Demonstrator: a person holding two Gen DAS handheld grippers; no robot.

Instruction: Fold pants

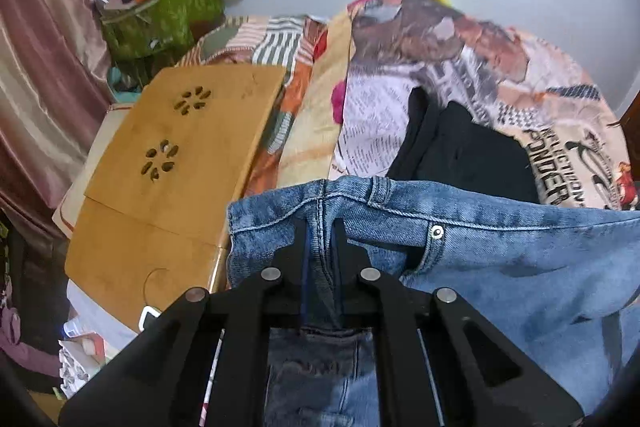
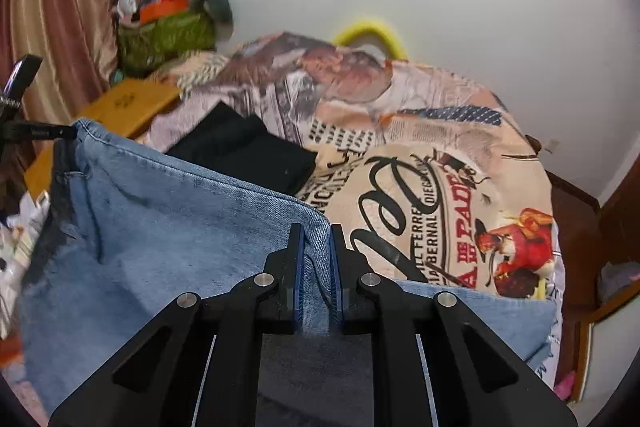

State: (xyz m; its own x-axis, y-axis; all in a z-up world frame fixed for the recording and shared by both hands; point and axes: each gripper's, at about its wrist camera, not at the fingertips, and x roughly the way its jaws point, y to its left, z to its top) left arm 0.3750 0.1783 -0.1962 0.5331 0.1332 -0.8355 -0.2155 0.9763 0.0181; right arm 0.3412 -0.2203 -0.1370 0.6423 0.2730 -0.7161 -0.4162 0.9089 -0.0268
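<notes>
The left claw [image 1: 320,227] is pressed together on the waistband of the blue jeans [image 1: 500,259], pinching a fold of denim just left of a metal rivet [image 1: 438,231]. The right claw [image 2: 316,233] is likewise clamped on a denim edge of the jeans [image 2: 160,227]. The jeans hang between them above the bed's printed cover [image 2: 440,147], with a folded black garment [image 2: 244,151] at 11 o'clock of the right claw.

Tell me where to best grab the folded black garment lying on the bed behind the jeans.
Take the folded black garment by its near corner, coming from the jeans side. It lies flat on the printed bedspread, and that edge looks thick and exposed. Both hand-held grippers, left and right, are shut on denim, so one must probably let go first.
</notes>
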